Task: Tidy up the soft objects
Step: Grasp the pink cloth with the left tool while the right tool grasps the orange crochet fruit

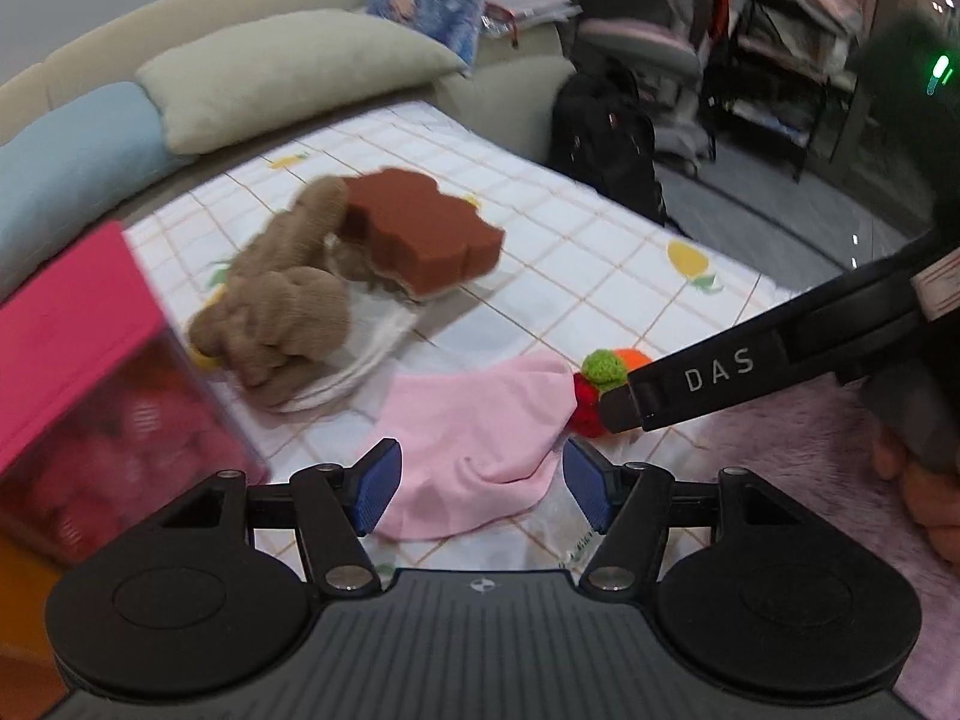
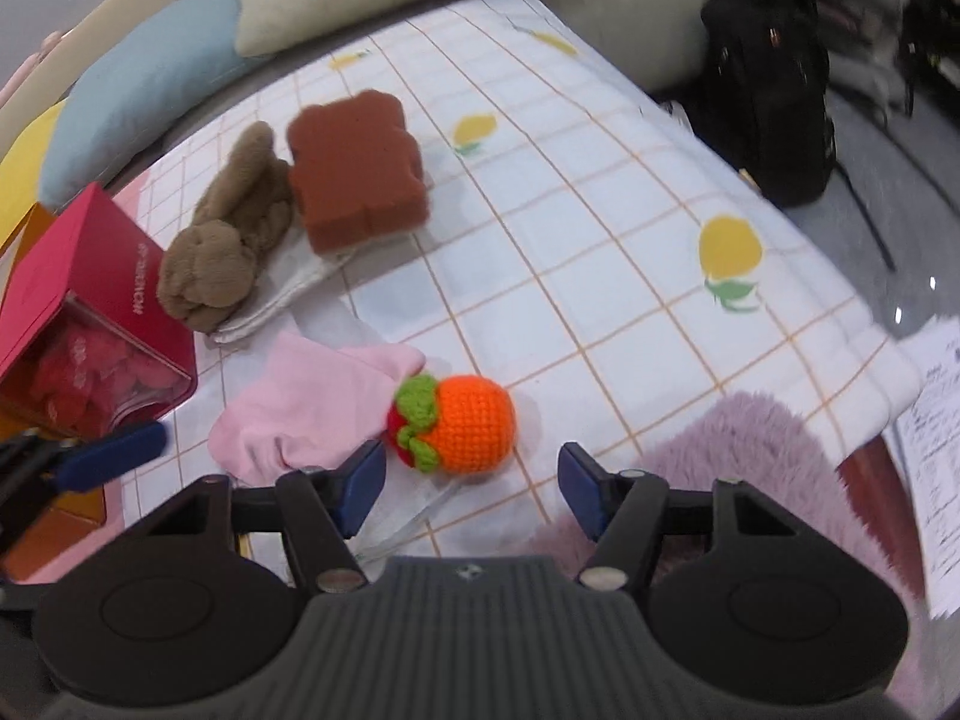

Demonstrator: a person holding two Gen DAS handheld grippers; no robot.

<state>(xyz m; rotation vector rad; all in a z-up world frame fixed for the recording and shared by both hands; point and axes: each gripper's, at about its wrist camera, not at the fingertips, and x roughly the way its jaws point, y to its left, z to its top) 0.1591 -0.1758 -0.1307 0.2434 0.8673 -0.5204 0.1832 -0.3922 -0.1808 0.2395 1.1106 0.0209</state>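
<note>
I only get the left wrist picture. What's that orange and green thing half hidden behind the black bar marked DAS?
Observer: A crocheted orange ball with green leaves, lying on the checked cover beside the pink cloth.
Visitor: Is the other gripper holding it?
Observer: No. The right gripper is open, and the ball lies just ahead of its fingers, nearer the left one, ungripped.
Visitor: Anything off to the right that I miss?
Observer: A printed paper sheet, just past the fluffy purple rug.
</note>
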